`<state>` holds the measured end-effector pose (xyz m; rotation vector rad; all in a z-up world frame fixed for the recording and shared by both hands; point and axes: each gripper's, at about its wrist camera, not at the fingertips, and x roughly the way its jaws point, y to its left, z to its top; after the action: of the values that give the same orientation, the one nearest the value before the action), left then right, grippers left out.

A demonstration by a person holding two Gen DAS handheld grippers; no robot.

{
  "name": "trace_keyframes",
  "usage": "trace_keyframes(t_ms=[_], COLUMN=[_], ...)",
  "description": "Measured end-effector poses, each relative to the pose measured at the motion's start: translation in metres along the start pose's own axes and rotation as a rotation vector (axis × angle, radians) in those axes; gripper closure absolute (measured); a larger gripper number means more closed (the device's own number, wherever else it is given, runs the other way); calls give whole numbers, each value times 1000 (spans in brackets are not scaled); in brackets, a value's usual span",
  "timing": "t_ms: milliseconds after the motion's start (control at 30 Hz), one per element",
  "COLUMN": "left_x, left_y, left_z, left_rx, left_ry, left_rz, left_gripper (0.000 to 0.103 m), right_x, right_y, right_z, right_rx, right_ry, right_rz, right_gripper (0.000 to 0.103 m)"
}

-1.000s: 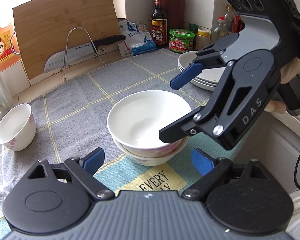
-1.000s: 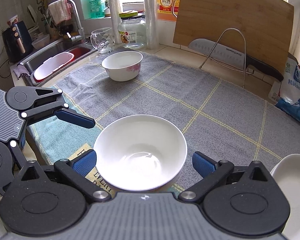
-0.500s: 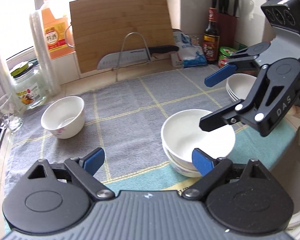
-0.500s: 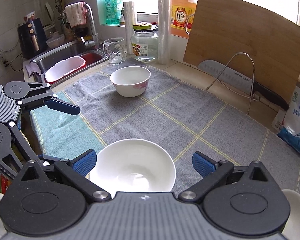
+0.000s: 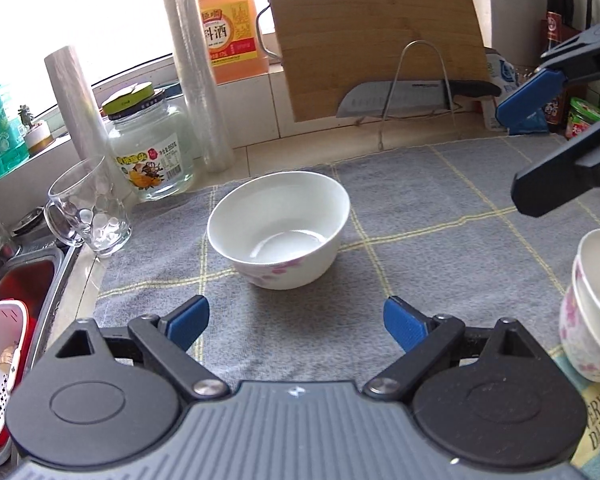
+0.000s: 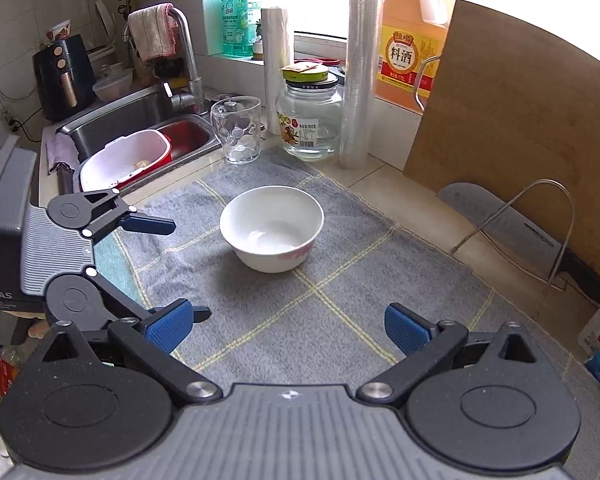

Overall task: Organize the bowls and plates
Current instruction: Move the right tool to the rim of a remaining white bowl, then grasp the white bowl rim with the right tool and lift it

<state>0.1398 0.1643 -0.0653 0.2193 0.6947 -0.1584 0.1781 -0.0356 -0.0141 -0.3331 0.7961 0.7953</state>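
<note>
We see a white bowl with pink flowers on a grey mat crossed by yellow lines. The nested bowls look white with pink blossoms too, though cropped.

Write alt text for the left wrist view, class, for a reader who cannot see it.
A white bowl with pink flowers sits upright on a grey checked cloth, straight ahead of the open, empty left tool. Stacked bowls stand at the right edge, below the open right tool; a glass jar and mug stand left.
</note>
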Motion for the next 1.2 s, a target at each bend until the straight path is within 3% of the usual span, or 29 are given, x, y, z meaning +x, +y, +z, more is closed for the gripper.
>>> trace_keyframes(t_ms=[300,600,1200], left_x=[36,50,58], left_y=[20,18,24], left_z=[8,10,11], left_rx=[34,56,57], left_ry=[-30,-52,-69], left_rz=[-54,-85,-106], left_gripper=[9,9,14], right_x=[77,129,163], right_y=[-2,-16,-26], right_z=[46,61,78], right_rx=[5,27,52], right_ry=[65,125,161], right_rz=[14,12,86], right_gripper=[0,0,22])
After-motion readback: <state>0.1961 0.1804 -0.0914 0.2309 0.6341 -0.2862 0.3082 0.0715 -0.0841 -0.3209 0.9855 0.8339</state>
